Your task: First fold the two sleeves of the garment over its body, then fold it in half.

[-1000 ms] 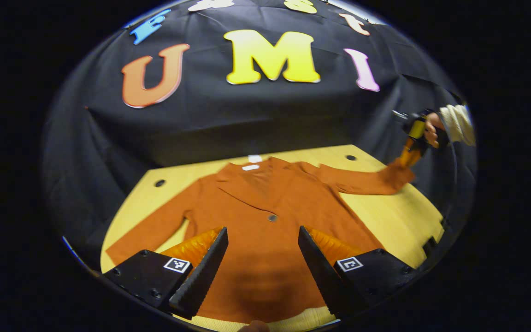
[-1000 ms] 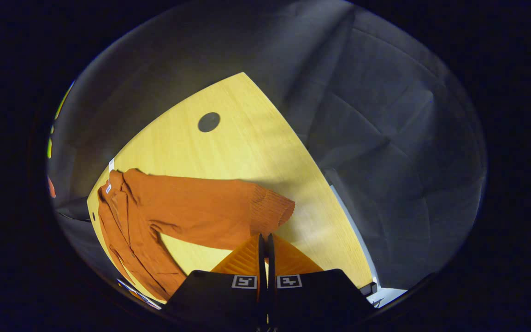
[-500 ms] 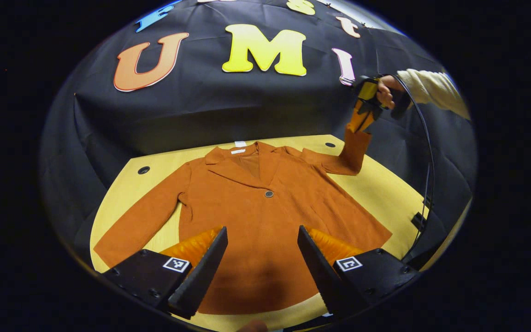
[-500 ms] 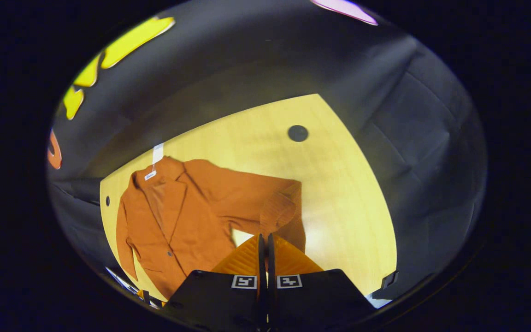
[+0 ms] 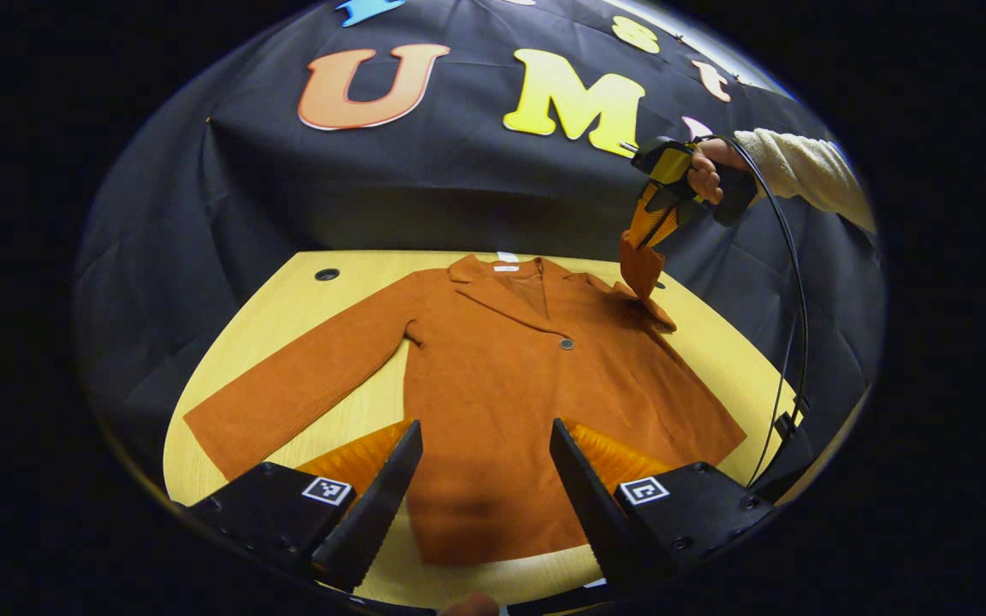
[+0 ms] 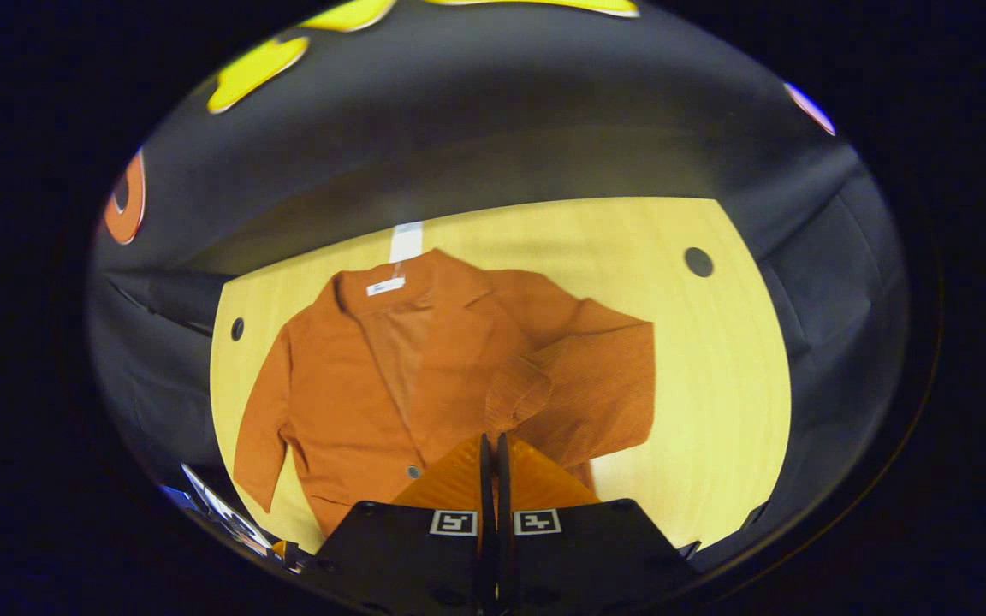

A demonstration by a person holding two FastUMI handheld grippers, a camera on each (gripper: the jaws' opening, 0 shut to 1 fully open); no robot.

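Observation:
An orange jacket (image 5: 493, 402) lies face up on the yellow table (image 5: 715, 342), collar at the far side. One sleeve (image 5: 305, 385) lies flat and stretched out to the left. My left gripper (image 5: 483, 475) hovers open over the jacket's hem with nothing between its fingers. A hand (image 5: 707, 171) holds my right gripper (image 5: 649, 235) in the air above the jacket's right shoulder, shut on the cuff of the other sleeve (image 5: 643, 274). In the right gripper view that gripper (image 6: 493, 441) is shut and the lifted sleeve (image 6: 583, 385) bends back over the jacket (image 6: 347, 385).
The black cloth wall (image 5: 424, 205) stands behind the table. The tabletop has round holes near its far corners (image 5: 327, 275) (image 6: 698, 262). A black cable (image 5: 788, 342) hangs from the right gripper down past the table's right edge.
The right gripper lifted the sleeve cuff off the table and carried it inward over the jacket's shoulder. The left gripper stayed open; its view shifted so the jacket sits more to the right.

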